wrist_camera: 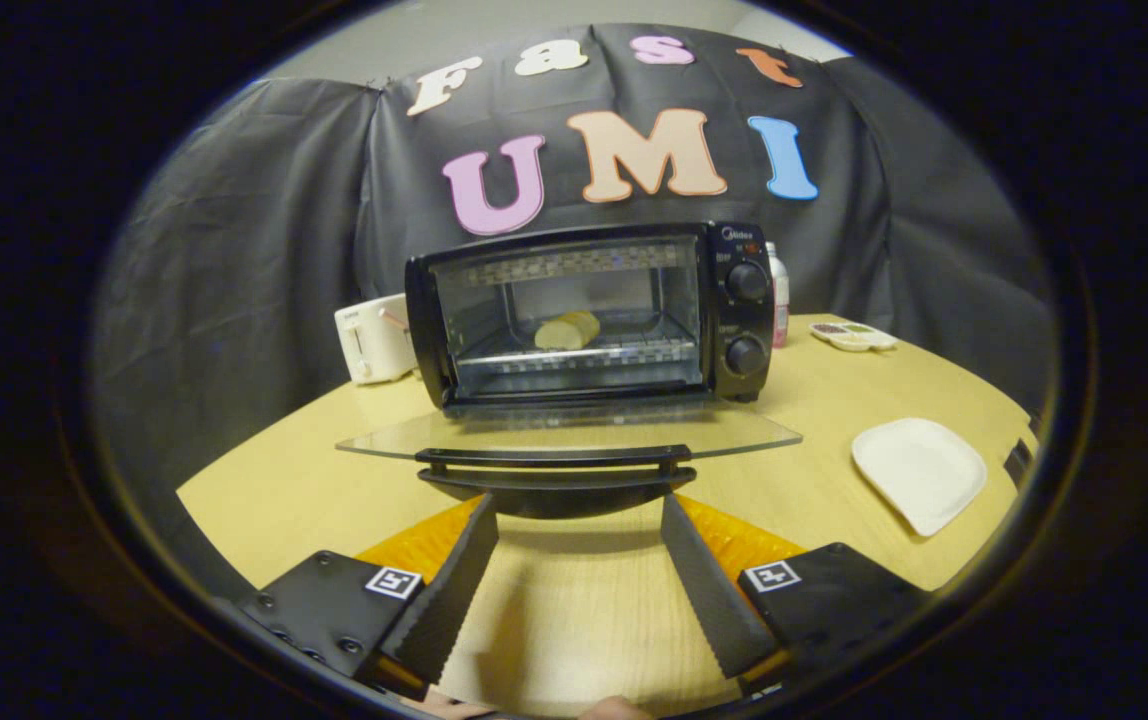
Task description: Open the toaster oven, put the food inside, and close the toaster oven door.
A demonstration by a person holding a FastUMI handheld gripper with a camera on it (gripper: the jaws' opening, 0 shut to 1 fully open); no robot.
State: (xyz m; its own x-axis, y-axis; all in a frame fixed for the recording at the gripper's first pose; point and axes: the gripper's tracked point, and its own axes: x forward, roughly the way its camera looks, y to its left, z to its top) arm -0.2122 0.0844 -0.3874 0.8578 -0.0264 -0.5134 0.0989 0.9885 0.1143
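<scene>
Gripper view, toaster oven door lowered. My gripper (579,510) hangs low over the near part of the wooden tabletop (274,480), jaws spread wide and holding nothing; bare wood lies between my two fingers (454,585). My fingertips sit just short of the door handle (554,458), close beneath it, and whether they touch it I cannot tell.

The toaster oven (589,315) stands toward the far edge of the tabletop, facing me. Its glass door (734,435) is swung fully down and lies about level, reaching out over the tabletop toward my fingers, with the dark handle bar along its near edge. A dark curved shape directly below the handle looks like its reflection or shadow.

The food (567,330), a pale yellowish bread-like piece, rests on the wire rack inside the oven chamber, roughly at its middle. Two round knobs (746,318) sit one above the other on the oven's right-hand panel.

A white toaster (374,340) stands just beside the oven's left wall. A bottle (780,295) stands behind the oven's right side. A small dish (854,336) with several compartments lies near the far right edge of the tabletop, and a white plate (919,472) lies near the right edge, well apart from the oven.
</scene>
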